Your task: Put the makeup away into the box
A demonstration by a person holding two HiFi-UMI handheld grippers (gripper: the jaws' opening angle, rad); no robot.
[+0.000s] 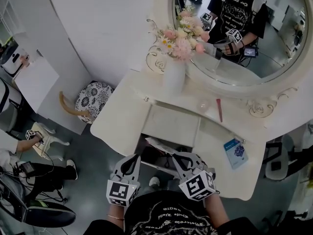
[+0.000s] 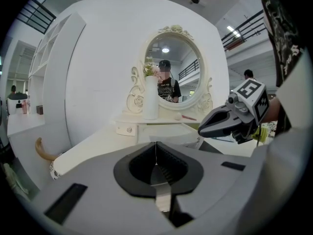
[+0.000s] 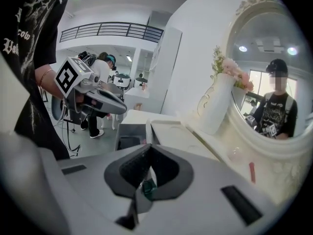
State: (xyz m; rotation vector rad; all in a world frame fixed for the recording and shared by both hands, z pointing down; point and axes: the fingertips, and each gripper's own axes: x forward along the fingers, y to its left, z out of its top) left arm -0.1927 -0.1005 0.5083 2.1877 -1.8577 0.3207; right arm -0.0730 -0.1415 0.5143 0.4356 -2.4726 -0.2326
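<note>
The left hand-held gripper (image 1: 131, 160) is low down, close to the person's body. Its two jaws are pressed together and there is nothing in them. Just in front of it is the open white drawer (image 3: 132, 129) of the white table (image 1: 122, 116). It is dark inside, with something pale and flat in it that I cannot name. I think this drawer is the box for the makeup. The right hand-held gripper (image 1: 178, 159) is just beside the left one. Its jaws are pressed together too, and it carries no makeup.

Further back on the table top stands a tall white vase (image 1: 174, 75) with pink flowers, in front of a big round mirror (image 1: 244, 33). To the right of the vase sits a small round see-through pot (image 1: 203, 104). Just beside it lies a thin pink stick (image 1: 219, 110) (maybe a lip pencil). Near the right edge of the table lies a blue and white packet (image 1: 236, 153).

So I think the job has hardly begun. The pot and the stick lie out on the table, well apart from the drawer, and both must go in.

Both hand-held grippers sit side by side, point at the table and tip a little down. They touch nothing.
</note>
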